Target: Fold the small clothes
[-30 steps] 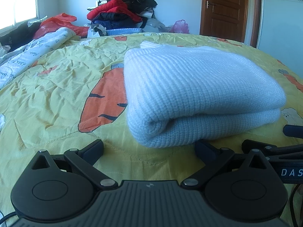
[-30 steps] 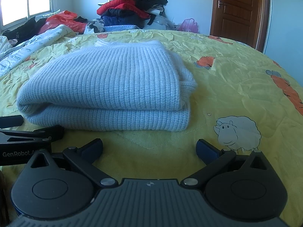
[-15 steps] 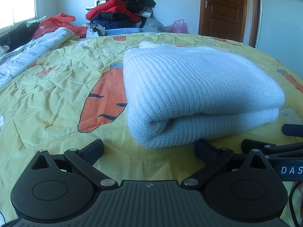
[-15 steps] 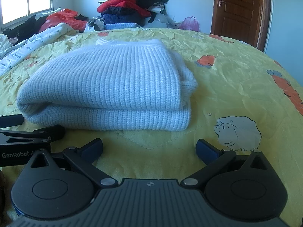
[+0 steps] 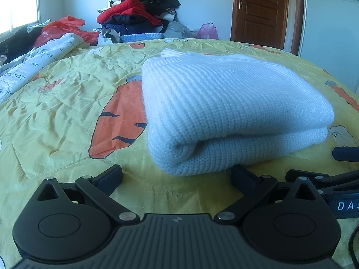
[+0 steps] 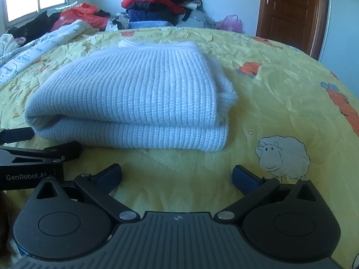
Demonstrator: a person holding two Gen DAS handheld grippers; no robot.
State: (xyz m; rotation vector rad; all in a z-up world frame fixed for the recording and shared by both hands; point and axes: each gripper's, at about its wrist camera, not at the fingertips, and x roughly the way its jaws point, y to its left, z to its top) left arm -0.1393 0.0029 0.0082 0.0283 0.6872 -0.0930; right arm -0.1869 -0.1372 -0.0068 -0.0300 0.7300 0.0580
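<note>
Left claw (image 5: 176, 174) spread, empty, just short of folded pale-blue sweater (image 5: 224, 112) lying on yellow bedspread (image 5: 67, 116). Right claw (image 6: 177, 177) likewise spread, empty. Left view shows rolled fold and carrot print (image 5: 119, 123); right view shows stacked edges and sheep print (image 6: 283, 157).

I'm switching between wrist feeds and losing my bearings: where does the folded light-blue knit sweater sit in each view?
Left wrist view: the sweater fills centre-right, its rounded fold just beyond the open left claw.
Right wrist view: the sweater lies centre-left, ahead and left of the open right claw.
Shared landmark: the wooden door at upper right in both.
</note>
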